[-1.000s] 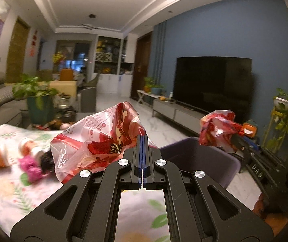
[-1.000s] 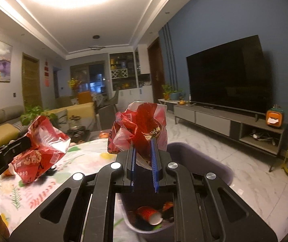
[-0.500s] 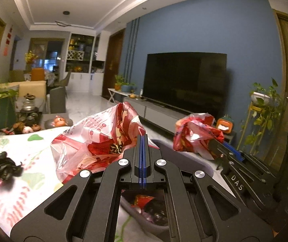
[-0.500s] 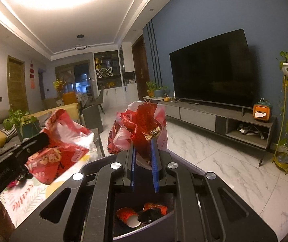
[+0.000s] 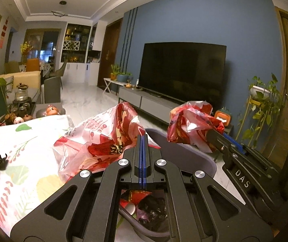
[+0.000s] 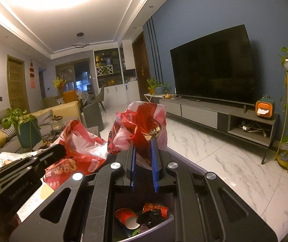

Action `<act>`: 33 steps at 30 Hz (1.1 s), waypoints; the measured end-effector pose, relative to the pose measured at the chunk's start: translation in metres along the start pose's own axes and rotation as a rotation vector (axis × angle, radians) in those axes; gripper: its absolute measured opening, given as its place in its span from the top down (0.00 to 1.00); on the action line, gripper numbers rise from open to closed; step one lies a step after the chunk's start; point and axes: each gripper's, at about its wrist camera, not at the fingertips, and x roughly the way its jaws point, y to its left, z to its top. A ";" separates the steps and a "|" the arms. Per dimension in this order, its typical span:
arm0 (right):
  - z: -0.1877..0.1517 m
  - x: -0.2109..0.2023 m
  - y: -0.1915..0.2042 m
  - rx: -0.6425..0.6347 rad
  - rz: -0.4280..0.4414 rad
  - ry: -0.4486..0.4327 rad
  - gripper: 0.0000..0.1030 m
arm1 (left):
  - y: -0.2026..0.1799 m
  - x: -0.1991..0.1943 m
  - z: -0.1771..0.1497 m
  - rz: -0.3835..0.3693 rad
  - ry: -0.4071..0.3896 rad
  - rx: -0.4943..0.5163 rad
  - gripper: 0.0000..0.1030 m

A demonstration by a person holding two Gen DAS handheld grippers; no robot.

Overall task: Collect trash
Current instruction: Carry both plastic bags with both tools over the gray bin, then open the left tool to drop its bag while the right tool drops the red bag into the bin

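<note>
1. In the left wrist view, the left gripper (image 5: 142,139) is seen at the lower centre of the frame, its blue-lined fingers pressed together on a fold of a red-and-white plastic bag (image 5: 99,141).
2. That bag is spread to the left of centre, above the edge of a leaf-patterned tablecloth (image 5: 23,157) that fills the lower left.
3. A grey bin (image 5: 184,157) is seen just behind and below the gripper; crumpled red wrappers and dark scraps are visible inside it at the bottom centre.
4. In the same view, the right gripper (image 5: 214,136) enters from the right edge, and a crumpled red bag (image 5: 190,125) is held at its tip above the bin's far rim.
5. In the right wrist view, the right gripper (image 6: 143,141) is pinched on that red bag (image 6: 140,127) at the centre of the frame, the fingers kept slightly apart by the bunched plastic.
6. Below it, at the bottom centre, a red paper cup (image 6: 126,217) and a black wrapper (image 6: 152,217) lie inside the bin.
7. A dark television (image 6: 212,72) occupies the blue wall in the upper right.
</note>
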 end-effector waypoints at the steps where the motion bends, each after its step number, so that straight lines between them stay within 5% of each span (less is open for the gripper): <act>1: 0.001 0.002 -0.002 0.000 0.004 0.000 0.86 | 0.000 0.001 -0.001 -0.001 0.003 -0.002 1.00; 15: 0.002 0.011 -0.011 -0.012 0.019 0.006 0.82 | 0.004 0.005 -0.002 -0.016 0.016 -0.026 1.00; 20: 0.002 0.010 -0.013 -0.005 0.011 0.005 0.78 | 0.009 0.005 -0.001 0.005 0.023 -0.038 0.80; 22: 0.002 0.009 -0.015 0.001 0.006 0.004 0.76 | 0.011 0.002 -0.002 0.020 0.011 -0.048 0.59; 23: 0.002 0.008 -0.015 0.003 0.003 0.004 0.75 | 0.013 -0.001 -0.003 0.025 0.007 -0.052 0.57; 27: 0.002 0.000 -0.016 0.013 -0.002 -0.008 0.59 | 0.020 -0.013 -0.003 0.078 -0.016 -0.065 0.37; 33: 0.001 -0.011 -0.013 0.017 -0.005 -0.017 0.42 | 0.034 -0.038 -0.002 0.186 -0.034 -0.077 0.22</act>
